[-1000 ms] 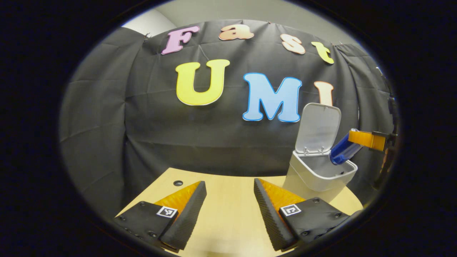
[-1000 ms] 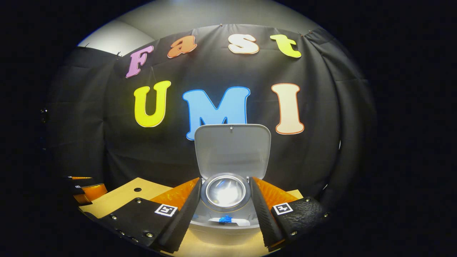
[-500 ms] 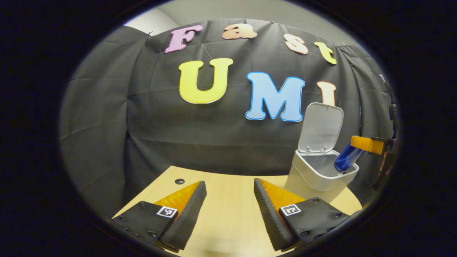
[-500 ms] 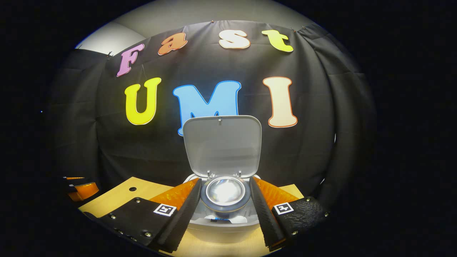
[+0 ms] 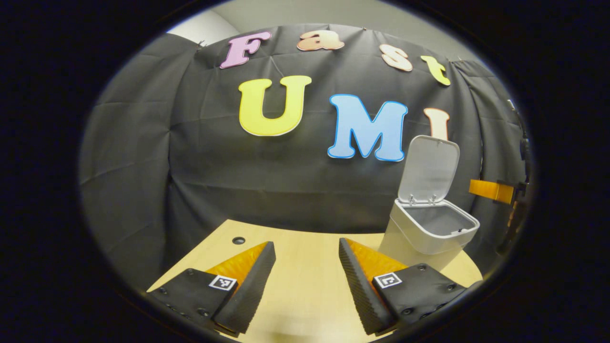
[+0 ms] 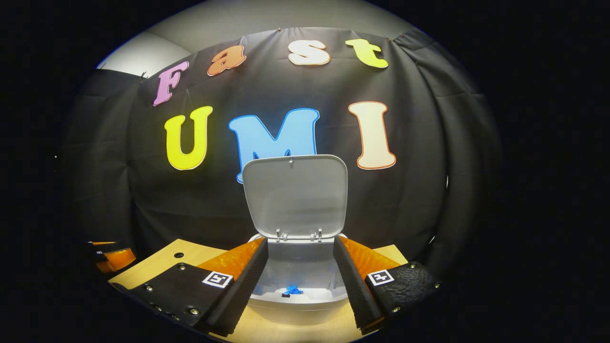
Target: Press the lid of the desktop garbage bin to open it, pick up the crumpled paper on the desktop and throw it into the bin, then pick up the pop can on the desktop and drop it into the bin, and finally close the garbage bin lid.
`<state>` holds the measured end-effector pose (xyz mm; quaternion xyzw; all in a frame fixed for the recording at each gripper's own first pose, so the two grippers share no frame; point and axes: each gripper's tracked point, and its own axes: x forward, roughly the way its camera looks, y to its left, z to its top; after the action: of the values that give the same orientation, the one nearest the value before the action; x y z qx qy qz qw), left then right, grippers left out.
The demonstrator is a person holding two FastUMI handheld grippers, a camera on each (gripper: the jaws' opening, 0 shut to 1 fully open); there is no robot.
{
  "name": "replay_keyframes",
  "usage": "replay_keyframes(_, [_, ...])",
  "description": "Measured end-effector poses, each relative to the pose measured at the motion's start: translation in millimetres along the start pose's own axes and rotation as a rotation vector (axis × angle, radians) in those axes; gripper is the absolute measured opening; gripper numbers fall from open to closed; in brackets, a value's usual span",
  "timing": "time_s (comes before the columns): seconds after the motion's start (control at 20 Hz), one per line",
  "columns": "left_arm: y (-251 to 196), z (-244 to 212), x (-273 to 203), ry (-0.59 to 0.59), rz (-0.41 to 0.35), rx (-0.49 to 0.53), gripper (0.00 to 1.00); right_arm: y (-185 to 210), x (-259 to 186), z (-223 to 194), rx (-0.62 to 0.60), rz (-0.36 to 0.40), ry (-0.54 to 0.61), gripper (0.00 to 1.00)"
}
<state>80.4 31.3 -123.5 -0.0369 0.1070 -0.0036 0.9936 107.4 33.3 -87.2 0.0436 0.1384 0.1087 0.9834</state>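
Note:
The white desktop bin (image 5: 414, 238) stands at the table's right end with its lid (image 5: 429, 166) raised upright. In the right gripper view the bin's front rim (image 6: 300, 299) lies just beyond my right gripper (image 6: 299, 267), which is open with nothing between its fingers; the lid (image 6: 295, 195) rises behind. A small blue bit (image 6: 291, 289) shows low inside the bin; I cannot tell what it is. My left gripper (image 5: 307, 281) hangs open over the bare tabletop, left of the bin. A finger (image 5: 493, 190) of the right gripper pokes in from the right, above the bin's opening.
The light wooden table (image 5: 305, 238) has a small round hole (image 5: 238, 240) near its back left. The booth's black cloth wall stands close behind the bin. My left gripper (image 6: 112, 257) appears far left in the right gripper view.
The blue pop can, held tilted over the bin by my right gripper, sank lower and has left the fingers, dropping out of sight into the bin. The left gripper stayed put.

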Motion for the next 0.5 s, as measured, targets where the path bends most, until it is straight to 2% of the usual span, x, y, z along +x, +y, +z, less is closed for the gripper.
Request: replay_keyframes(0.5, [-1.6, -4.1, 6.4, 0.014, -0.014, 0.001, 0.89, -0.4, 7.5, 19.0, -0.004, -0.011, -0.035, 0.88])
